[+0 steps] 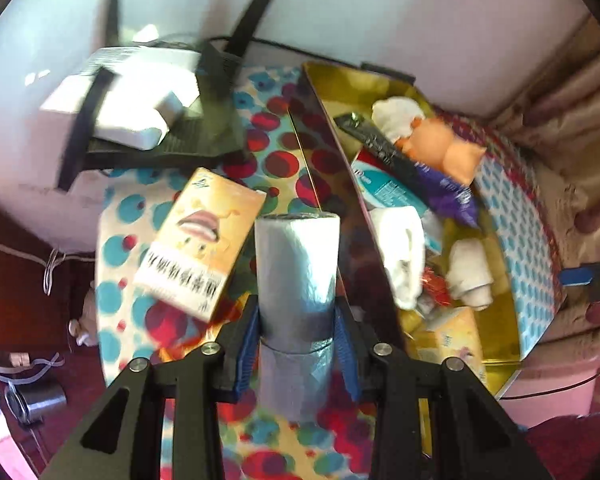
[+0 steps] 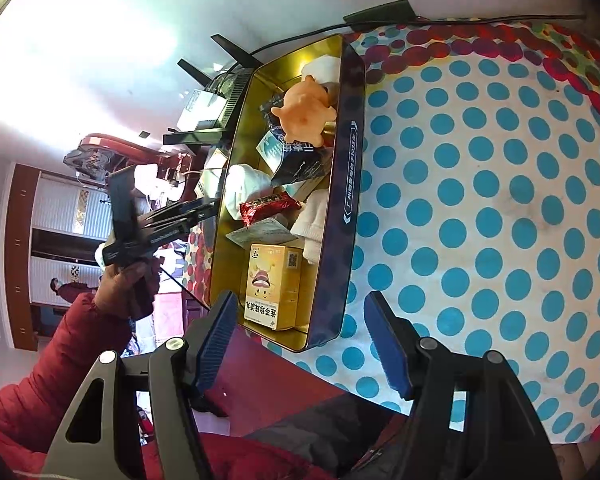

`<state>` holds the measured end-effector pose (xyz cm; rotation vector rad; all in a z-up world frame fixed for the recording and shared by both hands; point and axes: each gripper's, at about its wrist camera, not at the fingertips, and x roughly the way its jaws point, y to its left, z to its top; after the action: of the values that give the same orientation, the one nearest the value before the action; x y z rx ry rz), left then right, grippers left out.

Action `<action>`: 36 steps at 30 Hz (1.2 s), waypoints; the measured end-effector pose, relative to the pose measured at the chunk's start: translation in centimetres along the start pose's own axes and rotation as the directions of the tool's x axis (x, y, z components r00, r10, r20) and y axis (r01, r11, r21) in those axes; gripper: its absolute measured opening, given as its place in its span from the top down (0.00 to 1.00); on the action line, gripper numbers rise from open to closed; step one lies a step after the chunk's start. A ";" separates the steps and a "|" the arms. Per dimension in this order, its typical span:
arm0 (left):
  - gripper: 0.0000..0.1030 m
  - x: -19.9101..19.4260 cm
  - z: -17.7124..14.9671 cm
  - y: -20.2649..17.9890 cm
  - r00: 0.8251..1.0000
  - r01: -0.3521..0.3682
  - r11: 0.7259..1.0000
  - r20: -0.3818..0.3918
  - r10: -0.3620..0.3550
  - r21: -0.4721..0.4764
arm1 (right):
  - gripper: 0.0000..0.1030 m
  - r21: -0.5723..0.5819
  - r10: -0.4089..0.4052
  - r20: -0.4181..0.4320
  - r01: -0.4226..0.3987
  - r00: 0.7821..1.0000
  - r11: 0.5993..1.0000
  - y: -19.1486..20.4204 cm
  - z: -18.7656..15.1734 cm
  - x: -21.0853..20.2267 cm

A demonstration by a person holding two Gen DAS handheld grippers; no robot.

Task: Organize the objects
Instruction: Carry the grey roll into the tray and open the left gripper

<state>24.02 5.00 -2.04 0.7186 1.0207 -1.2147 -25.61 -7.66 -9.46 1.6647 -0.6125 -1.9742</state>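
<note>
My left gripper (image 1: 297, 312) is shut on a white tissue roll (image 1: 297, 264) and holds it upright above the dotted tablecloth (image 1: 268, 120), just left of the tin box (image 1: 340, 184). A yellow medicine box (image 1: 198, 240) lies on the cloth left of the roll. The gold-lined tin box (image 2: 340, 208) holds an orange toy (image 2: 302, 114), white rolled cloths (image 2: 246, 186), a red packet (image 2: 268, 206), a dark packet (image 2: 300, 168) and another yellow box (image 2: 272, 284). My right gripper (image 2: 300, 336) is open and empty at the tin's near end. The left gripper (image 2: 140, 220) also shows in the right wrist view.
A black router (image 1: 156, 120) with antennas and white boxes (image 1: 132, 120) stands at the back left of the table. A blue-dotted cloth (image 2: 480, 200) spreads to the right of the tin. A metal cup (image 1: 40, 400) sits on the floor at left.
</note>
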 end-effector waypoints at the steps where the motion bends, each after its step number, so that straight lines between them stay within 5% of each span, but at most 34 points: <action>1: 0.66 -0.3 -0.1 -0.8 1.000 0.014 1.000 0.008 -0.014 0.001 | 0.37 -0.001 0.002 0.004 -0.002 1.000 1.000 0.0 0.0 -0.1; 5: 0.66 -2.7 -1.0 -2.8 0.999 0.038 0.999 0.033 -0.038 -0.017 | 0.37 0.004 0.011 0.008 -0.011 1.000 1.000 -0.1 -0.1 0.0; 9: 0.66 -5.5 -1.2 -5.3 0.995 -0.013 1.000 0.096 0.015 -0.023 | 0.37 0.001 0.017 0.007 -0.017 1.000 1.000 0.0 -0.4 0.1; 12: 0.67 -7.0 -1.0 -6.0 0.992 0.038 0.999 0.126 -0.033 -0.037 | 0.37 0.008 0.025 0.012 -0.025 1.000 1.000 -0.2 -0.8 -0.1; 18: 0.67 -4.9 0.9 -11.2 0.998 0.033 0.993 0.057 -0.040 0.115 | 0.37 0.025 0.034 0.023 -0.034 0.999 0.999 -0.8 -1.2 -0.6; 27: 0.59 2.2 2.8 -15.5 0.989 -0.147 0.951 0.020 0.147 0.272 | 0.37 0.030 0.013 0.048 -0.014 0.999 0.999 -1.4 -1.1 -1.7; 31: 0.56 2.4 3.0 -16.5 0.946 -0.325 0.913 0.104 0.309 0.248 | 0.35 -0.009 -0.069 0.084 0.070 0.994 0.998 -1.0 -0.7 -2.4; 34: 0.55 1.5 3.3 -16.9 0.945 -0.323 0.923 0.131 0.301 0.211 | 0.29 -0.042 -0.113 0.114 0.118 0.987 0.992 -0.4 -0.6 -2.9; 36: 0.55 0.9 3.6 -16.7 0.961 -0.271 0.943 0.110 0.254 0.192 | 0.28 -0.044 -0.113 0.117 0.119 0.987 0.992 -0.5 -0.6 -3.0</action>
<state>8.68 -2.45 -0.27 0.9269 0.7090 -1.1148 -24.65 -5.42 -7.49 1.5986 -0.5120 -2.1620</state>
